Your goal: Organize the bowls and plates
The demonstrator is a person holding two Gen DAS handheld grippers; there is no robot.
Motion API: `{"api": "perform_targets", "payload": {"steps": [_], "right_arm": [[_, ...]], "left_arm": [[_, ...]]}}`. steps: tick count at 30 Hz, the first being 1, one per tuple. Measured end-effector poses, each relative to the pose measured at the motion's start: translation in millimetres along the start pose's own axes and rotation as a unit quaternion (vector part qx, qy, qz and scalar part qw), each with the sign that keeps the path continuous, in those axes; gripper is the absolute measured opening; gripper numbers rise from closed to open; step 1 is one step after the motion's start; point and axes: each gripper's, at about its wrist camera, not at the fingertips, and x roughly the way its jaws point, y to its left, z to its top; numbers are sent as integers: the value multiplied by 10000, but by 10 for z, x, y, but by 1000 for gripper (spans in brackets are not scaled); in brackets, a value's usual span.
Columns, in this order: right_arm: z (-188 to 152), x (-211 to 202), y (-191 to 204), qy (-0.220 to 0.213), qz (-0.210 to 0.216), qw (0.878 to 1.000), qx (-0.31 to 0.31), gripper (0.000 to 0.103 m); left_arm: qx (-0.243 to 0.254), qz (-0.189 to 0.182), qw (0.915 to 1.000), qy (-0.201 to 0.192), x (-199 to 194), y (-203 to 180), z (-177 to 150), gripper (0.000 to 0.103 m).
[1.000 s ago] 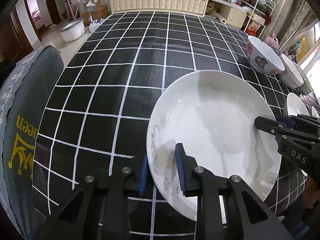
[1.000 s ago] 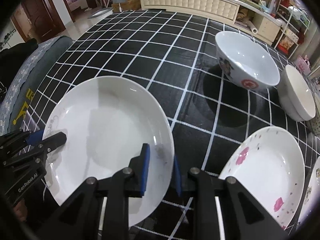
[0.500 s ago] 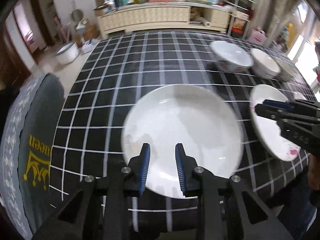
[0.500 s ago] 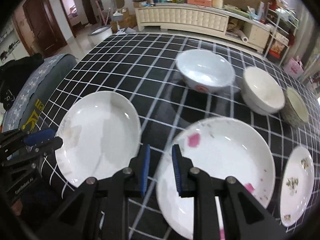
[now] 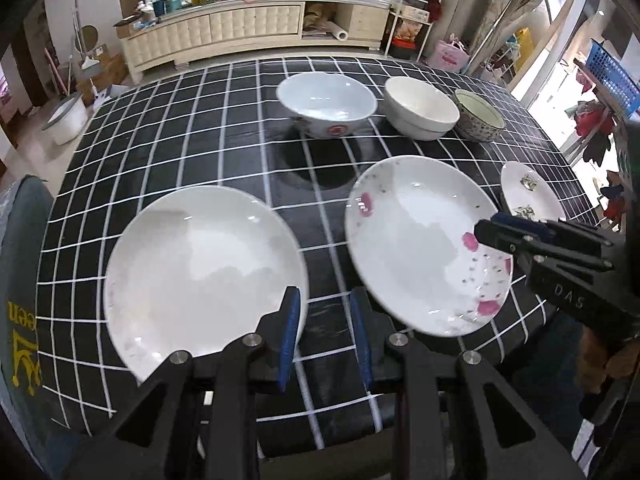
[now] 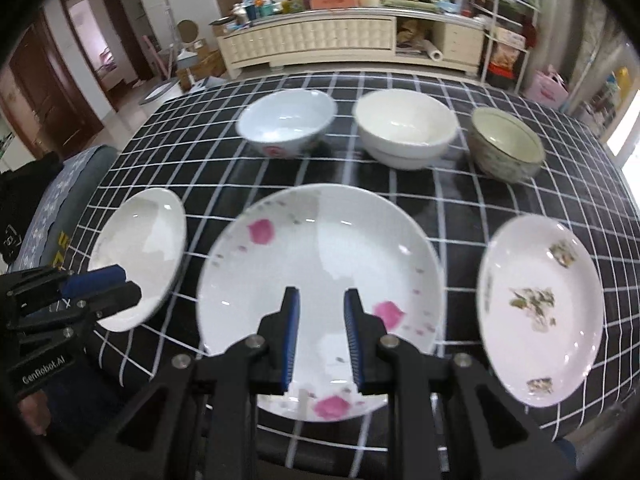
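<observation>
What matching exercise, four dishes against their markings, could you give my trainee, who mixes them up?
Dishes:
1. left plate
2. middle plate
3. right plate
4. left bowl

Markings:
A. pink flowers
B. red mark on the outside
C. plain white middle
D. greenish sprigs

Pairs: 1-C, 2-A, 3-D, 4-B

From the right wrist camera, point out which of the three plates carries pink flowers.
The middle plate, largest in view, right behind the right gripper's fingers. The left plate is plain white; the right plate has greenish-brown sprigs.
</observation>
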Motion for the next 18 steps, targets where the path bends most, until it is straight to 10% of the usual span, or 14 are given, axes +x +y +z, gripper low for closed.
{"api": "perform_targets", "payload": {"steps": [18], "right_arm": [[-80,236,-566,309,-285,9981,445,41]], "left_arm": [[305,27,9983,493,646,-360,226,24]]}}
